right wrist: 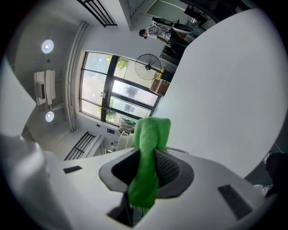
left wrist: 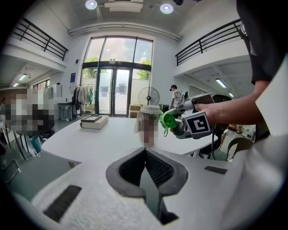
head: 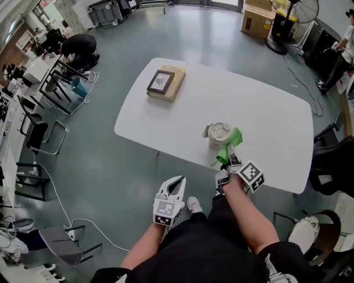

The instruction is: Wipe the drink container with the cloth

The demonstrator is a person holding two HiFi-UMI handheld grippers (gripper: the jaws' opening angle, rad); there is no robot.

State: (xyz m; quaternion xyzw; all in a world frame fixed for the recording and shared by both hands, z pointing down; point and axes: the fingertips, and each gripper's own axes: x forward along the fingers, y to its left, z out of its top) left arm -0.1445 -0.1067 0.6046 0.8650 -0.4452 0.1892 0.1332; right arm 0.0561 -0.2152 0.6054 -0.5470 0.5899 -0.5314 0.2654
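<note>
Right gripper (head: 232, 152): clenched on the green cloth (head: 233, 137), which bunches out past its jaws toward the drink container (head: 219, 136)
Left gripper (head: 178, 182): jaws pressed together with nothing between them, held off the table's near edge over the floor, apart from the container
Drink container: upright on the white table (head: 265, 105), near its front edge, lid on; the cloth sits at its upper right side, touching or just beside, I cannot tell which
Risk, tipping: nothing steadies the container, so a sideways push high up from the cloth would likely topple or slide it
Risk, cloth: only a narrow fold looks pinched, so a hard drag along the wall could pull it free
Around: a book (head: 167, 84) with a framed picture (head: 161, 81) on top lies near the table's far left corner, well apart; a fan (head: 301, 10) and a cardboard box (head: 258, 21) stand beyond the table
In the way: nothing stands between the left gripper and the container
</note>
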